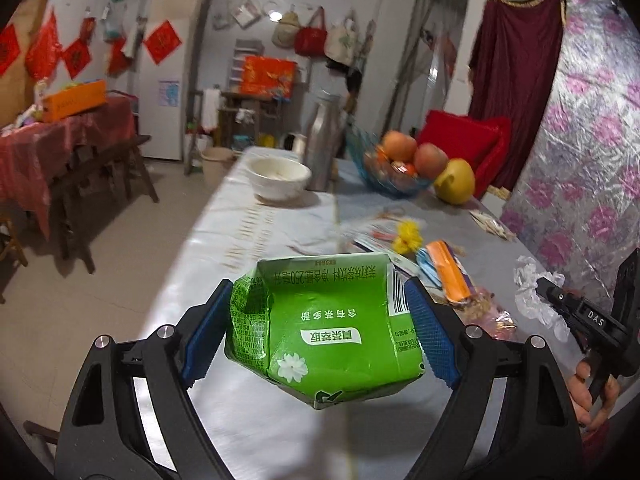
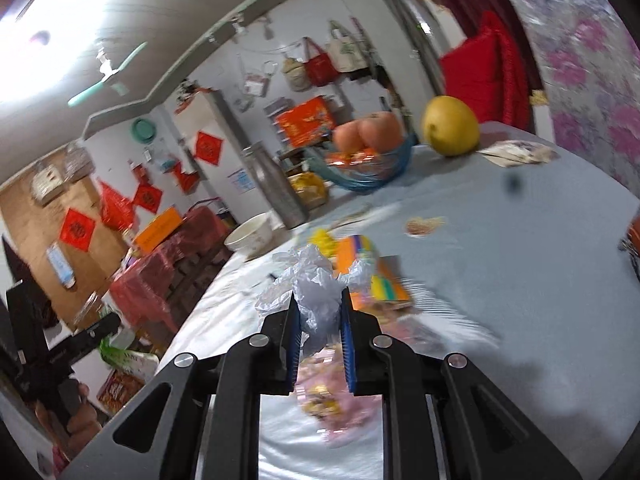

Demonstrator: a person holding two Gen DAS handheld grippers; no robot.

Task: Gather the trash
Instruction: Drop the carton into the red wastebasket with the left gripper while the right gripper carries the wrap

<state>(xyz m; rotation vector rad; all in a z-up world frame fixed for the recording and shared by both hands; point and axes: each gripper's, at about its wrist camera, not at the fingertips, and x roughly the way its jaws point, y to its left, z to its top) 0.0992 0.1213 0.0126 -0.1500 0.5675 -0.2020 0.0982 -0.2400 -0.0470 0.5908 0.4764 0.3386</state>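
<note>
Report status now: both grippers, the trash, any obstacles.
Left gripper shut on green carton. Right gripper shut on crumpled plastic. Wrappers remain on table.

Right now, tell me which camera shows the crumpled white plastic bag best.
The right wrist view: the plastic bag sits centre frame, pinched between the right gripper fingers above the table. The left wrist view shows it only small at the right edge, at that gripper's tip.

Both wrist views look close along their fingers over the same table, sharing the fruit bowl.
</note>
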